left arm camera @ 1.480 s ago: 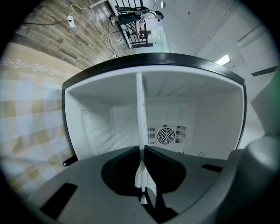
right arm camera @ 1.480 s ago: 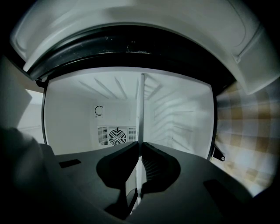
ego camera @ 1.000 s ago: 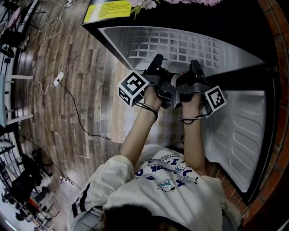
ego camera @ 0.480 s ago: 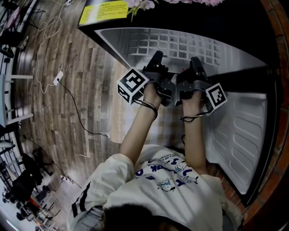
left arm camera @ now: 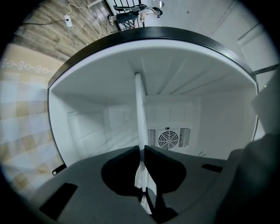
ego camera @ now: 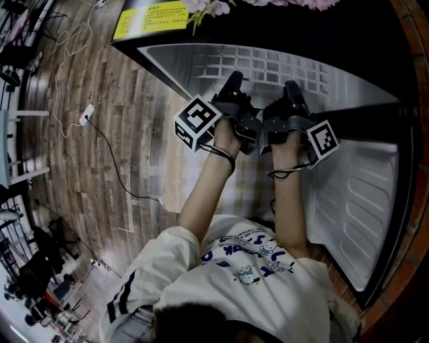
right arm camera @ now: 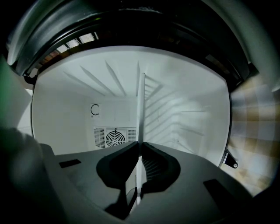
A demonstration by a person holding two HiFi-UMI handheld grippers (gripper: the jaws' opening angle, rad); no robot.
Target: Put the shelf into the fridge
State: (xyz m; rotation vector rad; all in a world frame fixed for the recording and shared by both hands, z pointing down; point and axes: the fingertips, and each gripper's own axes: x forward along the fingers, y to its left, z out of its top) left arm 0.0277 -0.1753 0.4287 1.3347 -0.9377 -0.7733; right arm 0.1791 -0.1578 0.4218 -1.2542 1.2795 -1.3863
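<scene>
Where your forearms cross the middle of the head view, they cover the lower part of the fridge opening. Only the far stretch of the shelf shows there, a white wire grid at upper centre, reaching into the cabinet.

Left gripper: jaws narrow, pinched on the shelf's near edge. In the left gripper view the shelf is edge-on, a thin white strip rising from the jaws.

Right gripper: same grip, clamped on the shelf just beside the left one.

Fan grille on the back wall, partly behind the gripper body. Which side groove the shelf sits in, if any: can't tell.

Door lies open at lower right, its far edge lost in shadow. Yellow label at the top edge, cut off, print too small to read.
</scene>
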